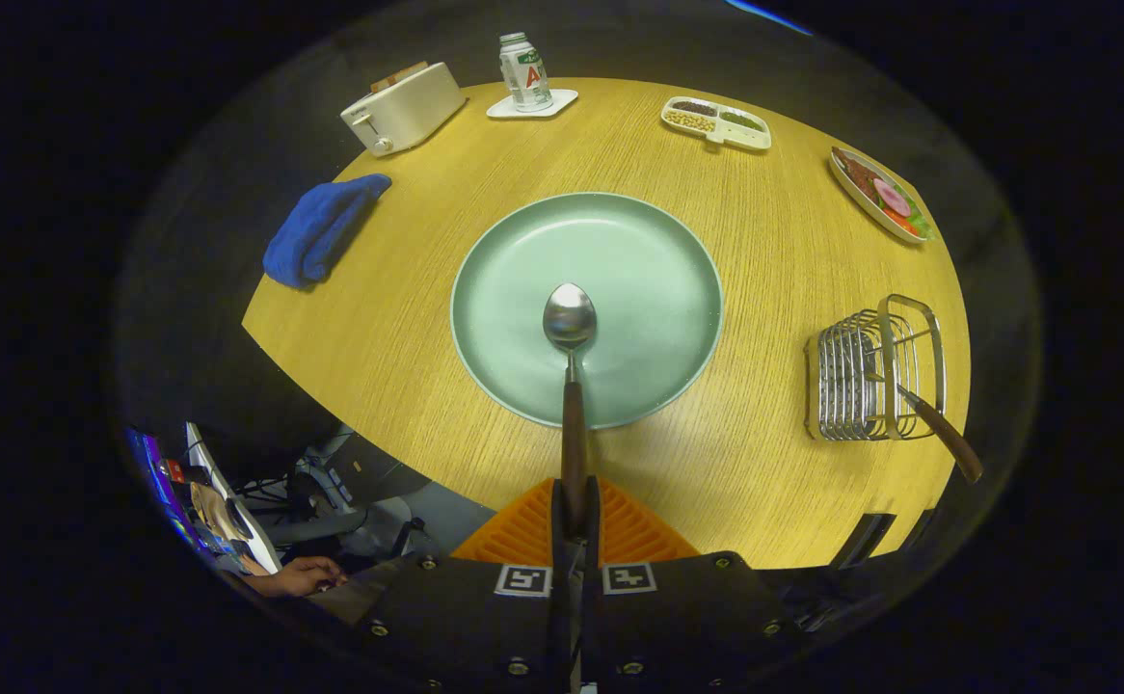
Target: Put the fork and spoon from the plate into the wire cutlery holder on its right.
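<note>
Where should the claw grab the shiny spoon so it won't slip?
By its dark wooden handle, from the end nearest the claw. The silver spoon with the dark handle points straight away, its bowl out over the round pale green plate; the slim, straight handle fits between both fingers, which are shut on it now.

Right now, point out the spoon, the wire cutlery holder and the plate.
spoon (pixel 570 318): gripper view, on its bowl; handle clamped in the shut tool (pixel 574 516).
wire cutlery holder (pixel 856 381): gripper view, on its wire side.
plate (pixel 658 260): gripper view, on its bare inner surface.
</note>
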### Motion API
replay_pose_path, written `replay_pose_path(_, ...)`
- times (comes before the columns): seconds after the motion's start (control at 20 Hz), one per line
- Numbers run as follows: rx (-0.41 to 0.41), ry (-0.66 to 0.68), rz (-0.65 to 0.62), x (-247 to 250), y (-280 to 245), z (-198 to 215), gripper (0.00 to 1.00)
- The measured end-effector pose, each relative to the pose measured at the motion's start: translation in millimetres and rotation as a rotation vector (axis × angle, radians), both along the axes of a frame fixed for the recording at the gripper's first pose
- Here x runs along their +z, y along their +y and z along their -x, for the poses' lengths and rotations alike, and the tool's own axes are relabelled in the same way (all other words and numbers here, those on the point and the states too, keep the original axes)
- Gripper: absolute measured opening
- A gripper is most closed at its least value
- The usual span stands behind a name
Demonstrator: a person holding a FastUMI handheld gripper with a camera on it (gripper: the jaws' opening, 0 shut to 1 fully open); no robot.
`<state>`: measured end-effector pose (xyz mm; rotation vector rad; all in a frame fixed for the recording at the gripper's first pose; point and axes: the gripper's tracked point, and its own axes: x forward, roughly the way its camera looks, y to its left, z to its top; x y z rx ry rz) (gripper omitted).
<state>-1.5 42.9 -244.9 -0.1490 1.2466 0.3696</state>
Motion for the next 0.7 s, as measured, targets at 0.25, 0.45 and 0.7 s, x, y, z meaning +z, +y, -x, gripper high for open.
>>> replay_pose_path(0.25,-0.008,0.001,-0.031,30.6,-16.8,-5.2,0.05)
replay_pose_path(0.45,-0.041,0.013,-0.074,47.1,-26.8,-15.3,0.05)
replay_pose_path(0.7,-0.07,0.034,-0.137,72.3,-32.1,-28.8,0.05)
